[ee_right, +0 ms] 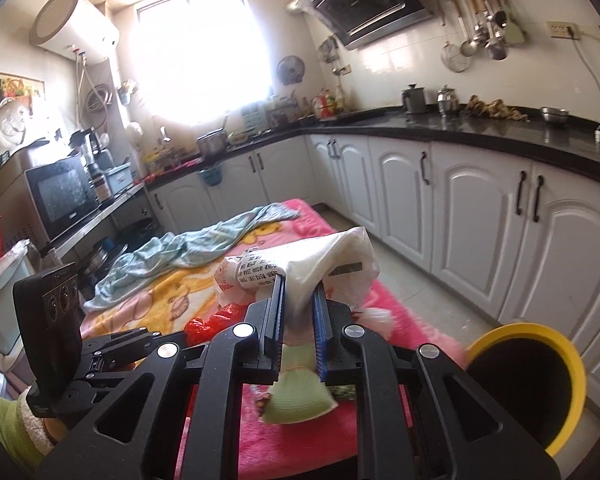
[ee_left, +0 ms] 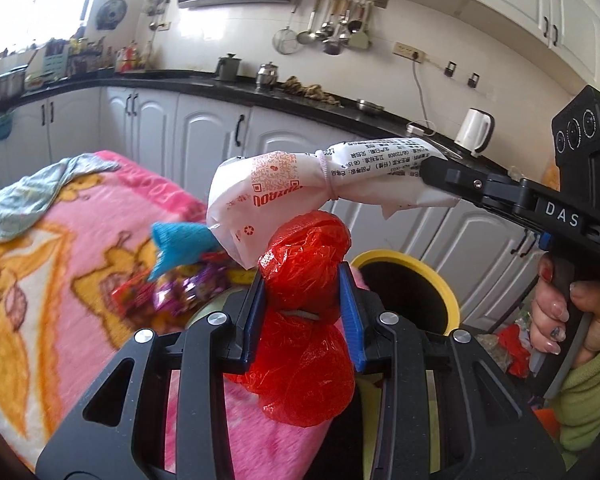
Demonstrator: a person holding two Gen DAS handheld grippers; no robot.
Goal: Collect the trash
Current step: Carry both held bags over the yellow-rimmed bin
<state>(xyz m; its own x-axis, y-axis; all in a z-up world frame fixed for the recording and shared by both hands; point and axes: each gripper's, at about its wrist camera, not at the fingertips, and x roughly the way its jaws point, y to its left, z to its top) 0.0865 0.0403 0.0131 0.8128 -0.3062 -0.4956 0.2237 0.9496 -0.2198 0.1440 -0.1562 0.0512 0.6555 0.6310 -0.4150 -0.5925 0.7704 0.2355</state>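
The left gripper (ee_left: 303, 280) is clamped on a crumpled red plastic bag (ee_left: 305, 268), its blue pads pressed into the bag's waist so that it bulges above and below them. Just above the red bag, touching its top, hangs a white printed plastic bag (ee_left: 276, 196) tied off with a thin band. The right gripper (ee_right: 298, 292) grasps that white bag by its twisted tail, the pads closed tight on the thin plastic, and a hand (ee_left: 560, 312) in a green sleeve grips the tool's handle.

Both bags are held up over a pink and yellow cartoon-print blanket (ee_left: 60, 248). On the blanket, just beyond the red bag, lie a small blue scrap (ee_left: 180, 244) and a cluster of shiny coloured wrappers (ee_left: 172, 292), blurred. A pale green piece (ee_right: 300, 396) lies on the blanket beneath the right gripper. A light blue-grey cloth (ee_right: 188, 252) is draped across the blanket's far end.

Beside the blanket stands a round black bin with a yellow rim (ee_right: 572, 356), open-topped. Past the blanket run white cabinet doors (ee_right: 480, 208) under a black countertop (ee_right: 460, 128), with a white electric kettle (ee_left: 474, 128) on it.
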